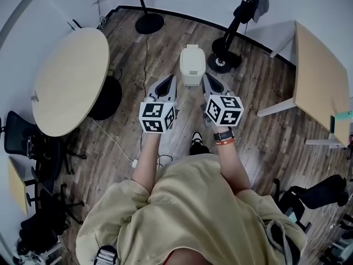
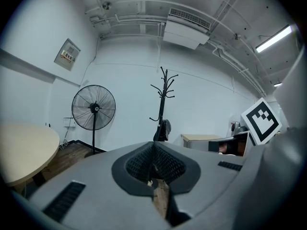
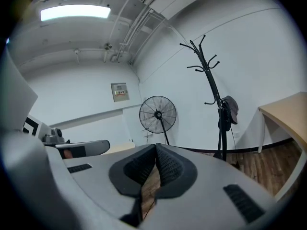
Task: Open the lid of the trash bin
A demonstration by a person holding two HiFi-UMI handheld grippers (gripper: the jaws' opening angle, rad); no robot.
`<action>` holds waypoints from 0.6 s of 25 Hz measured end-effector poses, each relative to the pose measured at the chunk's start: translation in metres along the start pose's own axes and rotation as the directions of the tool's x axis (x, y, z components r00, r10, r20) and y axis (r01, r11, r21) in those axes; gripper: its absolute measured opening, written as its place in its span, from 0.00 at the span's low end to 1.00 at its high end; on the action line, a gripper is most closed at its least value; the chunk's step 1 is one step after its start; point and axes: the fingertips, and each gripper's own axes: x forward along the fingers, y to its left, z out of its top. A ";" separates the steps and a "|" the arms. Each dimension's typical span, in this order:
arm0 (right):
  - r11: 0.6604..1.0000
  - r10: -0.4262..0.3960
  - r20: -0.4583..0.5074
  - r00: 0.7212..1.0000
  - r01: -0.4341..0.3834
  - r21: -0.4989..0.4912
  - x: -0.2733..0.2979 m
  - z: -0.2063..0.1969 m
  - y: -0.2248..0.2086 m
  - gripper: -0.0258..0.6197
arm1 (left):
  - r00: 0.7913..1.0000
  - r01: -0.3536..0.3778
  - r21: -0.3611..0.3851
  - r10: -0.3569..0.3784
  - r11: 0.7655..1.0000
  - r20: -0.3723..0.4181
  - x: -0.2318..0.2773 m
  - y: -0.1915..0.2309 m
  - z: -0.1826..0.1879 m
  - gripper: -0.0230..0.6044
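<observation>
A small white trash bin [image 1: 192, 65] stands on the wood floor just ahead of me, its lid down. My left gripper [image 1: 170, 79] hangs at the bin's near left, its jaws pressed together with nothing between them. To the bin's near right is my right gripper [image 1: 208, 78], also shut and empty. Neither touches the bin. In the left gripper view the left gripper [image 2: 154, 145] points level across the room, and the bin is out of sight. The right gripper [image 3: 156, 148] in its own view likewise shows only closed pads against the room.
A round table [image 1: 69, 79] stands at the left and a rectangular table [image 1: 320, 76] at the right. Beyond the bin are a floor fan's base [image 1: 149, 22] and a coat rack's base [image 1: 223, 59]. A white cable [image 1: 116, 142] trails over the floor. Black chairs [image 1: 25, 139] stand at the left.
</observation>
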 end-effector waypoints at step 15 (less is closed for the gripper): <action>0.999 0.022 -0.064 0.998 -0.019 0.042 0.040 0.001 -0.114 0.06 | 0.998 -0.024 0.006 0.024 1.000 -0.058 0.117 -0.034 -0.020 0.08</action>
